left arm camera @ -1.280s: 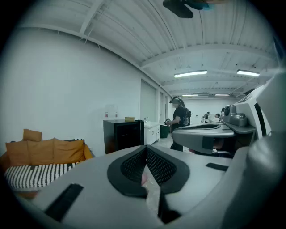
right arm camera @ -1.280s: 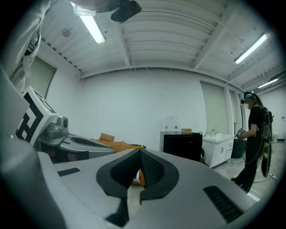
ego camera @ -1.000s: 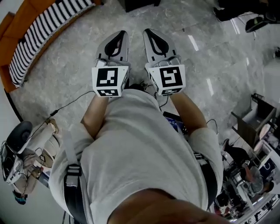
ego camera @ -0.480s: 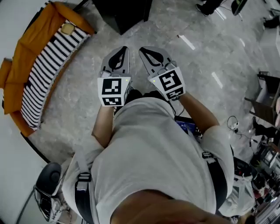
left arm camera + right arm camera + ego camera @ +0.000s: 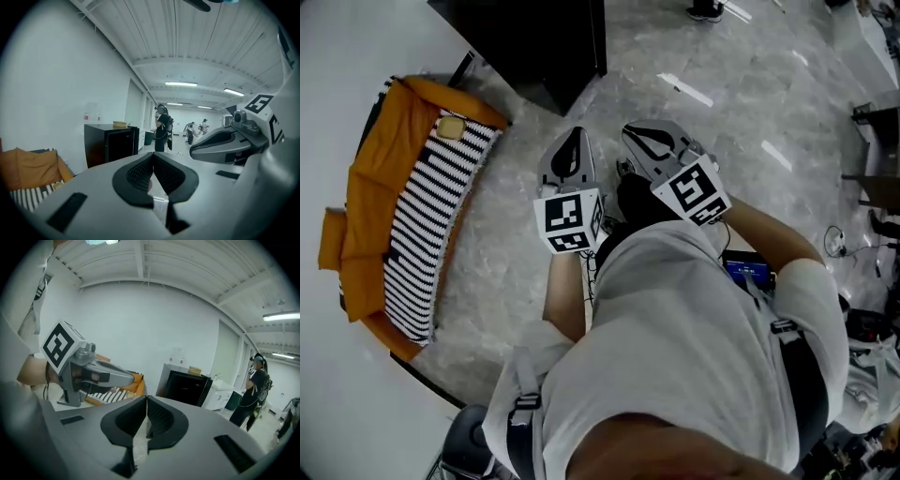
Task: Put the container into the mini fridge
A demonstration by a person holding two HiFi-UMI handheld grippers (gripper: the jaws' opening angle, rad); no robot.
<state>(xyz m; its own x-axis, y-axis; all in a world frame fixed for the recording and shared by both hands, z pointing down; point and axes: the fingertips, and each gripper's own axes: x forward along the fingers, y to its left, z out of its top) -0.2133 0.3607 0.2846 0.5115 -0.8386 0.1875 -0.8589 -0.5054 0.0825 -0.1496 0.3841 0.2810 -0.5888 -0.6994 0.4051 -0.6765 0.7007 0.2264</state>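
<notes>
The black mini fridge (image 5: 546,45) stands at the top of the head view, its door shut; it also shows as the fridge (image 5: 108,144) and the fridge (image 5: 185,388). A small tan container (image 5: 119,123) rests on its top, seen too as the container (image 5: 194,370). My left gripper (image 5: 571,153) and right gripper (image 5: 648,141) are held side by side in front of my body, over the marble floor, short of the fridge. Both are shut with nothing between the jaws, as the left gripper (image 5: 153,155) and right gripper (image 5: 146,398) show close up.
An orange sofa (image 5: 370,178) with a striped cover (image 5: 431,216) lies to the left, a small yellowish item (image 5: 450,126) on it. A white cabinet (image 5: 219,398) adjoins the fridge. A person (image 5: 162,127) stands beyond it, others farther back. Cluttered furniture at the right edge.
The head view has swung toward the fridge and sofa, which now show more fully. Both grippers have shifted right and lower in the frame, still shut and side by side.
</notes>
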